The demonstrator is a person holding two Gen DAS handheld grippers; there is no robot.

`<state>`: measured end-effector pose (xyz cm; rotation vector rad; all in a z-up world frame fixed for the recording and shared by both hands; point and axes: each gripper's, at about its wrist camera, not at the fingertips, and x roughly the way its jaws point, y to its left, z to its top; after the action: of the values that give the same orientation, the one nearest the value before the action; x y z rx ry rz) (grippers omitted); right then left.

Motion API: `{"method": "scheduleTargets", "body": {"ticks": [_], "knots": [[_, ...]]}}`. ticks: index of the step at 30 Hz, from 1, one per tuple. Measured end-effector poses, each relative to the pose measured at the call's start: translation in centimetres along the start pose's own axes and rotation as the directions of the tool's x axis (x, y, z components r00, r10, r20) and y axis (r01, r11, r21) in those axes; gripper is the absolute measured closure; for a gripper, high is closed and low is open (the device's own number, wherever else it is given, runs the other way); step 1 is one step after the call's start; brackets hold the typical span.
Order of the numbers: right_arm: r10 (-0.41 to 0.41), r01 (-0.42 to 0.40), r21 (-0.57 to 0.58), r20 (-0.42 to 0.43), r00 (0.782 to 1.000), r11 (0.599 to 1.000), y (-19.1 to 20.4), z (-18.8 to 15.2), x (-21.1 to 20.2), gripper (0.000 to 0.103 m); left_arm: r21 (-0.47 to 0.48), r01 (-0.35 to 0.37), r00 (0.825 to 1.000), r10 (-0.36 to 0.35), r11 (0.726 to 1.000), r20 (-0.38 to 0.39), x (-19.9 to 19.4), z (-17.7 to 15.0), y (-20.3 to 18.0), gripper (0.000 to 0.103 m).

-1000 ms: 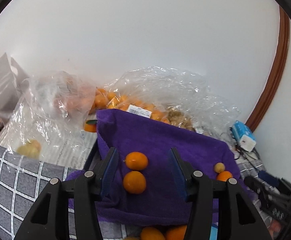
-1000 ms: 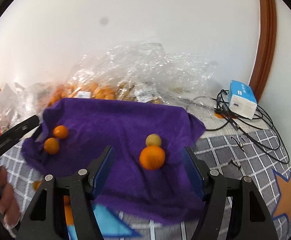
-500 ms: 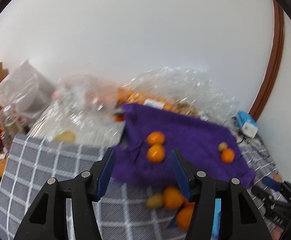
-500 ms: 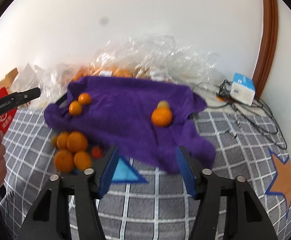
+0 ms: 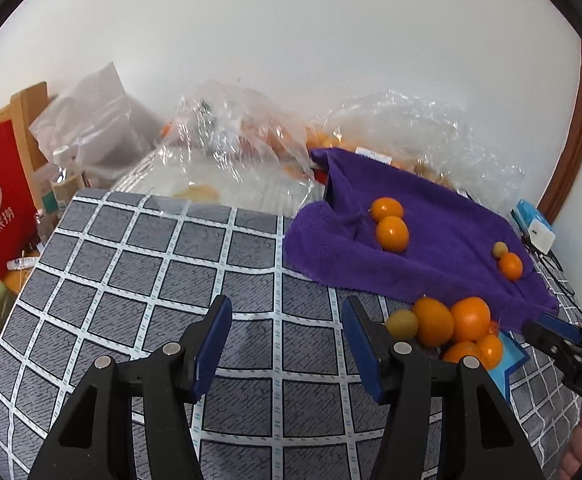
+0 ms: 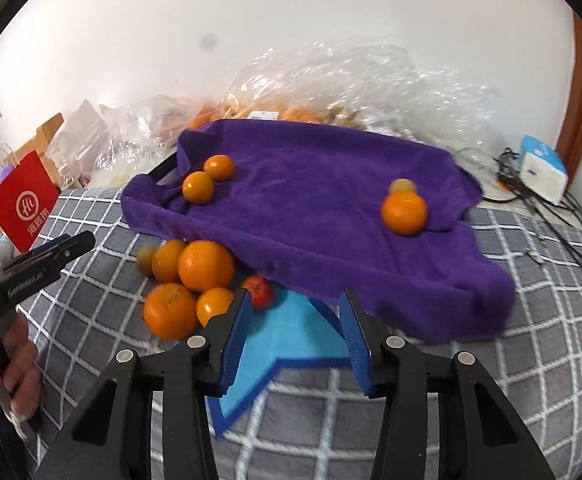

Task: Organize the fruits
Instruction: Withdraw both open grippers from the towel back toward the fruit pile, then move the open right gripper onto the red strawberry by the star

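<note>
Both claws hang released and hold nothing, the right gripper (image 6: 295, 330) just short of the loose pile of oranges (image 6: 205, 266) ahead to its left, the left gripper (image 5: 287, 346) with that pile off to its right. Beyond, only 4 fruits lie on the purple towel (image 6: 311, 200), so the sorting looks barely begun.

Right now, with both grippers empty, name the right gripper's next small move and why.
Probably ease the open right gripper forward and left toward the small orange fruit at the near edge of the loose pile. It lies just beside the left fingertip, off the purple towel, where four fruits already sit in pairs.
</note>
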<state>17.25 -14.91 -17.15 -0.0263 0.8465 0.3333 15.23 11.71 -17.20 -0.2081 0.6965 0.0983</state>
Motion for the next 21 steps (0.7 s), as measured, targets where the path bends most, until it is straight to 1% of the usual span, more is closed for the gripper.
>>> {"method": "scheduleTargets", "body": {"ticks": [2, 5, 7, 9, 12, 14, 15, 16, 18, 21], "knots": [[0.012, -0.012, 0.004, -0.017, 1.0, 1.0, 0.2, 0.4, 0.9, 0.061, 0.012, -0.019, 1.0, 0.019, 1.0, 0.0, 0.1, -0.2, -0.3, 0.048], [0.047, -0.045, 0.037, -0.059, 0.997, 0.998, 0.3, 0.9, 2.4, 0.064, 0.026, -0.018, 1.0, 0.019, 0.999, -0.01, 0.3, 0.0, -0.6, 0.048], [0.061, -0.056, 0.063, -0.086, 0.994, 0.996, 0.3, 1.1, 3.3, 0.066, 0.019, -0.032, 0.999, 0.032, 0.999, 0.007, 0.1, 0.0, -0.6, 0.048], [0.067, -0.059, 0.082, -0.105, 0.992, 0.995, 0.1, 1.1, 4.0, 0.066, 0.015, -0.024, 1.0, 0.024, 1.0, 0.014, 0.0, 0.0, -0.6, 0.048], [0.111, -0.099, 0.112, -0.108, 0.988, 0.989, -0.2, 1.3, 4.6, 0.067, 0.014, -0.03, 1.0, 0.03, 0.999, 0.004, 0.1, 0.0, -0.6, 0.048], [0.148, -0.13, 0.143, -0.121, 0.982, 0.981, -0.5, 1.3, 4.8, 0.071, 0.015, -0.03, 1.0, 0.03, 0.999, 0.007, 0.1, 0.0, -0.6, 0.048], [0.181, -0.161, 0.163, -0.121, 0.976, 0.973, -0.7, 1.3, 5.0, 0.077, 0.017, -0.029, 1.0, 0.029, 0.999, 0.008, 0.1, 0.0, -0.6, 0.048], [0.195, -0.172, 0.173, -0.124, 0.973, 0.97, -0.8, 1.3, 5.0, 0.081, 0.019, -0.029, 1.0, 0.029, 0.999, 0.007, 0.1, 0.0, -0.6, 0.048], [0.193, -0.17, 0.177, -0.12, 0.974, 0.969, -0.8, 1.2, 4.9, 0.081, 0.017, -0.029, 1.0, 0.029, 0.999, 0.0, 0.3, 0.0, -0.6, 0.048], [0.167, -0.146, 0.176, -0.107, 0.98, 0.974, -1.3, 1.2, 4.1, 0.081, 0.005, -0.026, 1.0, 0.026, 1.0, -0.005, 0.3, 0.0, -0.3, 0.048]]}}
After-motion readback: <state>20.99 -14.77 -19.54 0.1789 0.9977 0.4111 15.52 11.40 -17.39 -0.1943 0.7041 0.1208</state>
